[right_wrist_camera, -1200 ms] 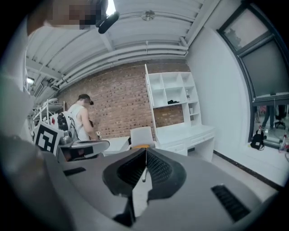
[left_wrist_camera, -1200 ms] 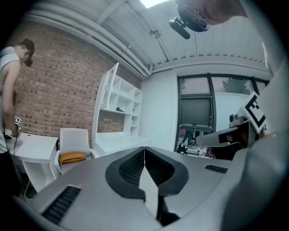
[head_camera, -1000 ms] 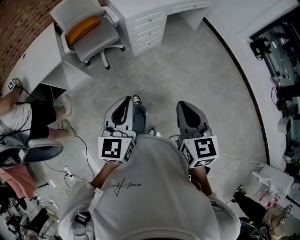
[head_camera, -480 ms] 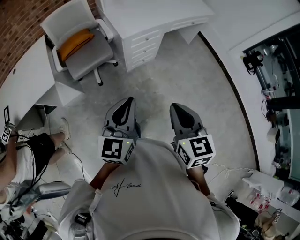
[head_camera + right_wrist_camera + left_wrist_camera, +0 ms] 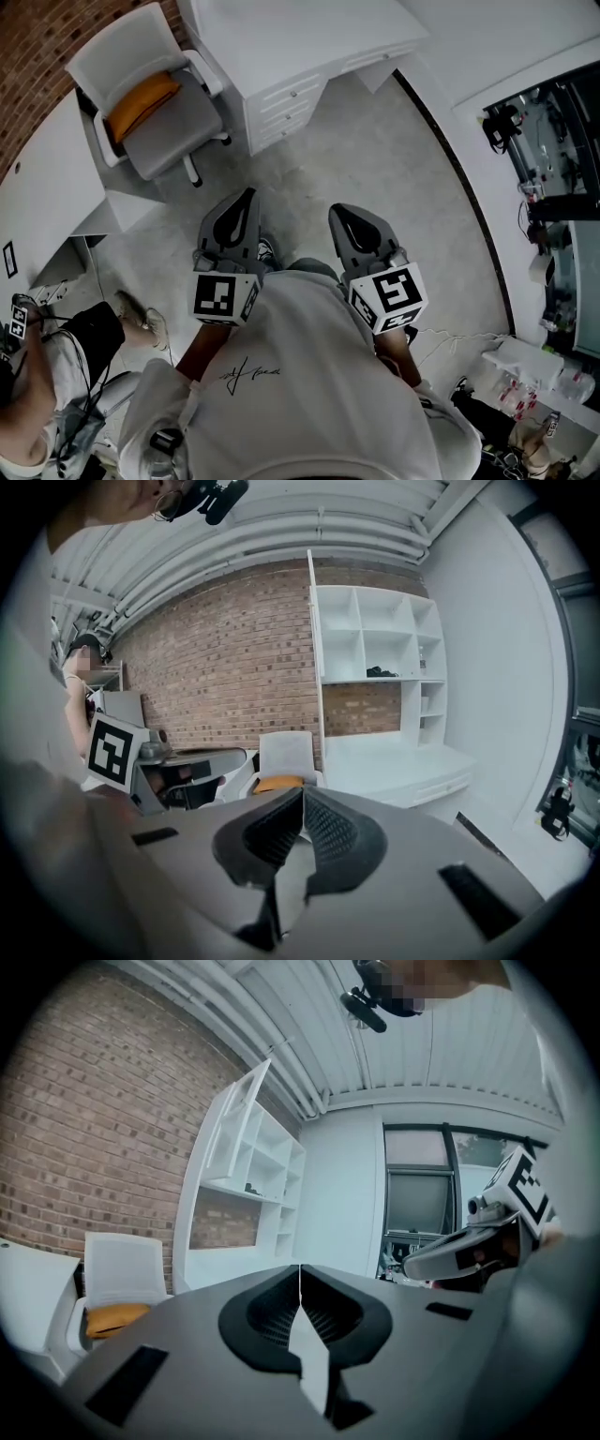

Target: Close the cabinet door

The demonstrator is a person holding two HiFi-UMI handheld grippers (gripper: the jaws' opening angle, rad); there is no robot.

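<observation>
The tall white shelf cabinet (image 5: 375, 667) stands against the brick wall above a white desk. Its door (image 5: 312, 649) is swung out and shows edge-on in the right gripper view. In the left gripper view the same door (image 5: 239, 1115) hangs open, tilted out from the cabinet (image 5: 277, 1171). Both grippers are well short of it, held in the air before the person's chest. My left gripper (image 5: 248, 193) (image 5: 300, 1267) is shut and empty. My right gripper (image 5: 336, 208) (image 5: 303, 791) is shut and empty too.
A white office chair (image 5: 150, 98) with an orange cushion stands ahead on the left, beside the white desk (image 5: 281, 37) with drawers. A seated person (image 5: 66, 366) and floor cables are at the left. A glass-fronted unit (image 5: 553, 141) lines the right wall.
The person carrying the grippers has walked forward: chair and desk have come nearer and the seated person has slid down the frame. Both grippers stay shut, side by side.
</observation>
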